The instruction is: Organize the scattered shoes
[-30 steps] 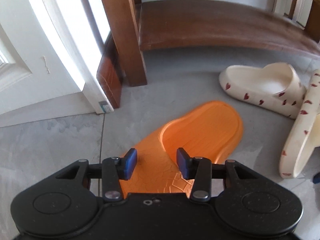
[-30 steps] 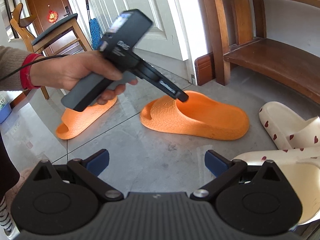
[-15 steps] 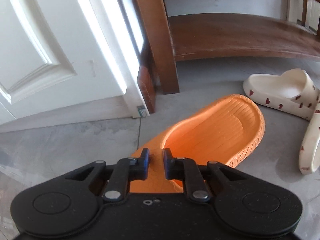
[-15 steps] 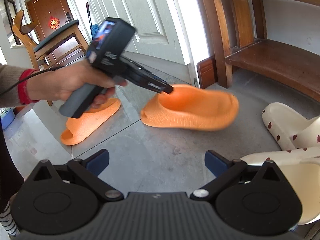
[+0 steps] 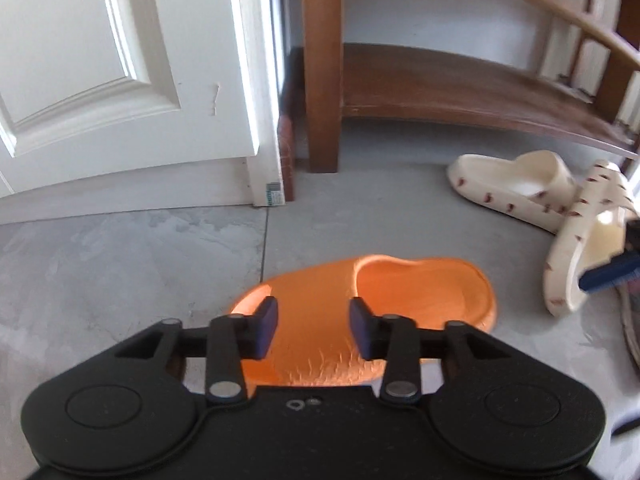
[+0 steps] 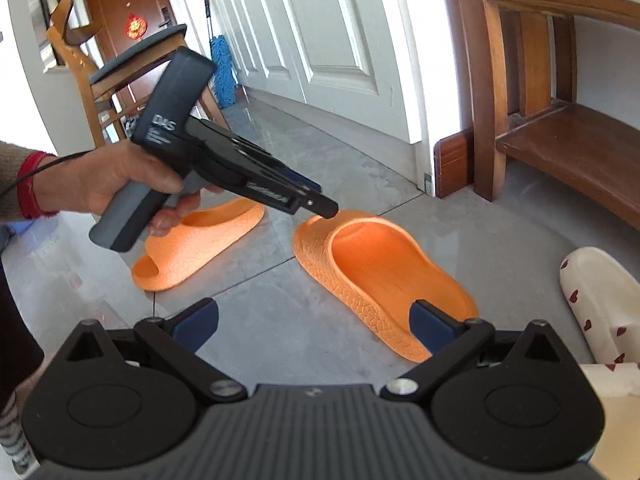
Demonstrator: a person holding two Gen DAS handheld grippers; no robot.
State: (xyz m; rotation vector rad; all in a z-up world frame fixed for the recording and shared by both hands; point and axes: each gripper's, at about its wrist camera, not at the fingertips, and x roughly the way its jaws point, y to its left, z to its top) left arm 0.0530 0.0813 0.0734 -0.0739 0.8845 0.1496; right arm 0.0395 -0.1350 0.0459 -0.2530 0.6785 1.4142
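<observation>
Lying flat on the floor [image 5: 120, 264], the orange slipper [image 5: 400, 296] is judged light, soft foam, best pinched at its heel rim. Left gripper [image 5: 313, 332] jaws are opening, nothing pinched; right gripper [image 6: 314, 322] spread, empty.

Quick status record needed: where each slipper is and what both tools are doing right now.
near orange slipper: flat on the grey floor, nothing gripping it
far orange slipper: on floor, apart from its mate, beyond the tile seam
cream heart slippers: two, overlapping near the wooden bench
left tool: jaws opening, above the near orange slipper's heel, not pressing it
right tool: open, empty, over bare floor
</observation>
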